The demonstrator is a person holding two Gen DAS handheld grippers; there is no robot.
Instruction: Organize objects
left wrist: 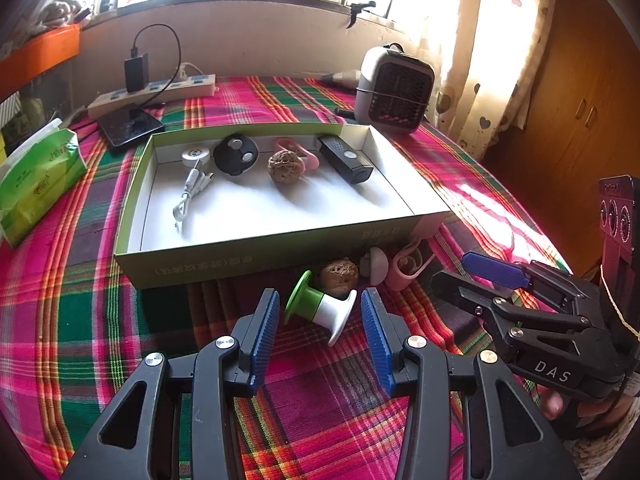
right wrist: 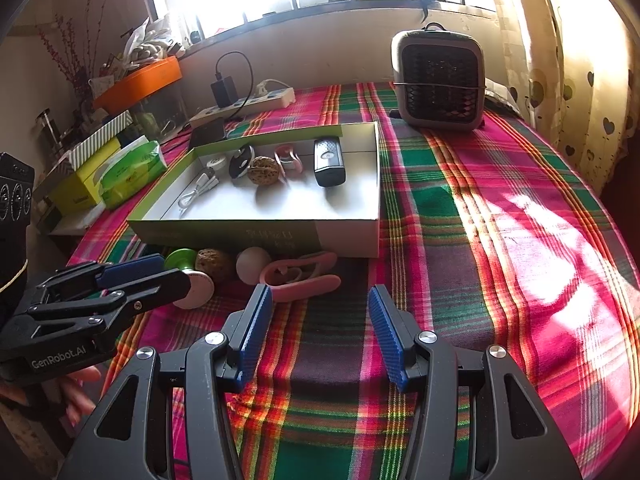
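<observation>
A: Where are we now with the organizing?

B: We have the box [left wrist: 256, 256] in the middle of the plaid cloth [left wrist: 312, 400]. Along its far wall there are already a small white charger with cable [left wrist: 195, 168], a round black device [left wrist: 236, 155], a walnut [left wrist: 285, 166], a pink clip [left wrist: 298, 152] and a black stick-shaped device [left wrist: 346, 158].

A: And what waits outside?

B: Just in front of the near wall of the box lie a green and white spool [left wrist: 320, 308], a second walnut [left wrist: 339, 275], a small white mushroom-shaped thing [left wrist: 374, 266] and another pink clip [left wrist: 408, 266].

A: What do our grippers do?

B: Our left gripper [left wrist: 316, 326] has its jaws wide apart with the spool lying between them, but the pads do not press it. Our right gripper [right wrist: 316, 320] is also parted and holds nothing; it hovers over bare cloth, near the pink clip.

A: So which step is it?

B: We think we are about to pick up the spool. The next move needs us to close on its narrow waist, because it lies tilted and may roll, and then lift it over the near wall of the box.
</observation>
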